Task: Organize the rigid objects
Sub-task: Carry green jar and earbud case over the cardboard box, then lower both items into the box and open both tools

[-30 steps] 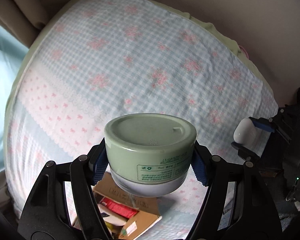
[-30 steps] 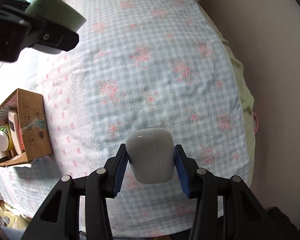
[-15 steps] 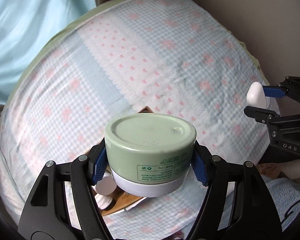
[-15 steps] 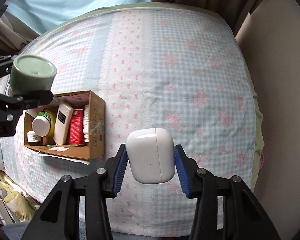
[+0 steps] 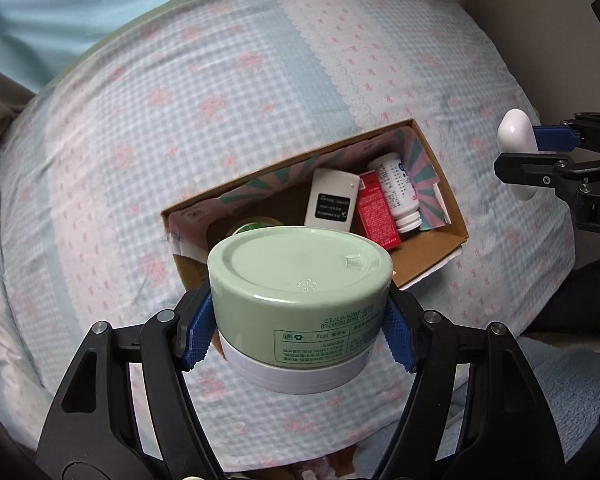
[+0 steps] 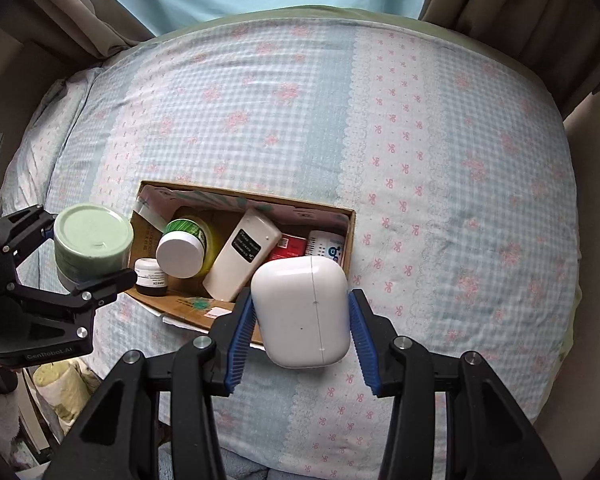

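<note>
While both hands hang above the cardboard box (image 6: 342,222) on the bed, my left gripper (image 5: 300,320) is clamped on the green jar (image 5: 300,276), w/ jar over box's left end; right gripper (image 6: 300,320) clenched on white earbud case (image 6: 300,312), just over box's near-right corner; bottles (image 6: 182,246) & remote (image 6: 242,256) lie inside box.

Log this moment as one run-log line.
left gripper: shut on green jar | right gripper: shut on white case | cardboard box: part full, on bed
</note>
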`<state>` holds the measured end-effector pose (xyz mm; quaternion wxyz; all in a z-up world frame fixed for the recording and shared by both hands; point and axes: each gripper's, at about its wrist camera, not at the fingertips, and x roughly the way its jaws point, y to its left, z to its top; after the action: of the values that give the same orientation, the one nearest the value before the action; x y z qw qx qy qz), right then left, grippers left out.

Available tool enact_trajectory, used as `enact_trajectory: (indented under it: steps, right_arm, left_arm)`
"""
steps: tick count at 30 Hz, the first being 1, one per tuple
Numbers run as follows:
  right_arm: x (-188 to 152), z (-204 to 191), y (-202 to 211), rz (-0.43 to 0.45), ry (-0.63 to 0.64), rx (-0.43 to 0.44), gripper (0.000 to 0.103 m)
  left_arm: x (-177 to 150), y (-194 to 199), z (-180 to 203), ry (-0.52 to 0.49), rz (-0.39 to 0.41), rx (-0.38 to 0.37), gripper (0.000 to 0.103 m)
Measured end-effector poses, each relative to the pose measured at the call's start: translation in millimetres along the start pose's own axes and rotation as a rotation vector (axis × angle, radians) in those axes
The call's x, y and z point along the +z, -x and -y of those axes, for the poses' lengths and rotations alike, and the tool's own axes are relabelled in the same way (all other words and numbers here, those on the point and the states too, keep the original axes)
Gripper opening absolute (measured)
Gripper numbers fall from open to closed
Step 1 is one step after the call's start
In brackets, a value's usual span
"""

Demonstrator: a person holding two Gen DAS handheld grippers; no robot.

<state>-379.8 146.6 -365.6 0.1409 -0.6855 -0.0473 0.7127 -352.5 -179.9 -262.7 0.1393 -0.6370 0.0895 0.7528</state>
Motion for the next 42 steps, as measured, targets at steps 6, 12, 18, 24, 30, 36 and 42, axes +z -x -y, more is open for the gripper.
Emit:
enact_trajectory:
  steps: [6,12,18,24,30,36,42]
  right_arm:
    - [5.5,-23.1,-34.0,-0.047,0.027,0.03,0.043]
    - [-2.5,-27.5,-81.3,-0.134,0.007,0.075,0.043]
    - [-10.2,-18.9,-125.1,-0.202,-0.065,0.108,0.043]
    - [-10.8,-15.8,-149.0,-0.251,-0.114,0.148,0.043]
    - [-7.0,-17.8,-171.3,-0.293,-0.138,0.181,0.043]
    - [-5.0,-20.6,-187.5,-0.314,-0.171,0.228,0.043]
    - [-7.0,-14.1,-187.9,-0.311,-0.21,0.122,0.088]
  left_arm:
    - [-20.4,-29.8,-13.7,0.096,-0.035,-0.026,0.067]
    - [-29.1,-67.2,-8.7,0.134,-0.085,-0.074,0.067]
    - [-34.5,-95.6,-1.1,0.122,-0.139,-0.087,0.067]
    - [-30.2,-114.8,4.0,0.105,-0.174,-0.093,0.067]
    - [-25.5,-125.0,15.3,0.065,-0.185,-0.09,0.067]
    - [-25.7,-132.8,32.1,0.023,-0.193,-0.08,0.068]
    - [-25.5,-122.8,41.7,0.022,-0.157,-0.085,0.103]
